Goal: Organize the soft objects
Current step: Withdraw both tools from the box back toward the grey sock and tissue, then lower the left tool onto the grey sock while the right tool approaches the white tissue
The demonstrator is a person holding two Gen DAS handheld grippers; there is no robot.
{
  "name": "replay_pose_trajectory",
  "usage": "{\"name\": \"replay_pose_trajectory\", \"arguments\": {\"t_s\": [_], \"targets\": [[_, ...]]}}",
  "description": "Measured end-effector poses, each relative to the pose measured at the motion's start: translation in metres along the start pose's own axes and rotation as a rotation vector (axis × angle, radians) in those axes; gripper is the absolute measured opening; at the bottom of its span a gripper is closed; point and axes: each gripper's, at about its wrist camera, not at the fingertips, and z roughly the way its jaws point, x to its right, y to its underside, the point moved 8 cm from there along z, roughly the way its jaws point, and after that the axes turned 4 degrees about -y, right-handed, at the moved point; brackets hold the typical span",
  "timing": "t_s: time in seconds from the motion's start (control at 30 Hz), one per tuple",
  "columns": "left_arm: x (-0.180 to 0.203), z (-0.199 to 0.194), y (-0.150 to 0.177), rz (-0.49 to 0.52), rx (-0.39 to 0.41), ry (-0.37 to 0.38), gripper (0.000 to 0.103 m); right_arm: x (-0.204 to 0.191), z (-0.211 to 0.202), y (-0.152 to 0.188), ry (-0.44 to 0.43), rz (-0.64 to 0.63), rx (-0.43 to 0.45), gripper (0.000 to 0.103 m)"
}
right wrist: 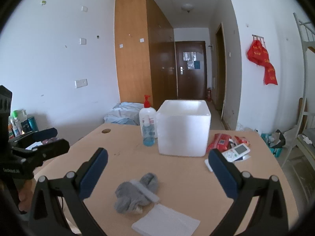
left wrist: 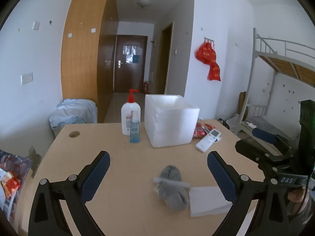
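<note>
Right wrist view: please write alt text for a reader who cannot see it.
The open right gripper hovers over a tan table, above grey socks that lie beside a white foam sheet. Behind them stand a white foam box, two bottles and a remote.

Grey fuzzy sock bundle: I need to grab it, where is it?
The grey fuzzy sock bundle lies on the tan table's near part, touching the flat white foam sheet.

Desk [right wrist: 187, 173]; sock [right wrist: 135, 192], foam box [right wrist: 184, 129]
</note>
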Motion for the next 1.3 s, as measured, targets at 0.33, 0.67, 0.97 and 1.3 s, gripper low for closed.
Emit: {"name": "replay_pose_trajectory", "arguments": {"t_s": [0.33, 0.67, 0.97, 1.3], "targets": [[0.011, -0.01, 0.045, 0.029, 0.0, -0.005, 0.099, -0.007, -0.015, 0.038, 0.0, 0.013, -0.019, 0.103], [0.016, 0.02, 0.075, 0.039, 0.005, 0.001, 0.099, -0.003, -0.008, 0.073, 0.003, 0.016, -0.06, 0.103], [0.018, 0.049, 0.101, 0.029, -0.002, 0.028, 0.099, 0.004, 0.003, 0.102, -0.016, 0.044, -0.081, 0.103], [0.019, 0.073, 0.113, 0.015, -0.018, 0.052, 0.099, 0.014, 0.014, 0.122, -0.001, 0.069, -0.106, 0.103]]}}
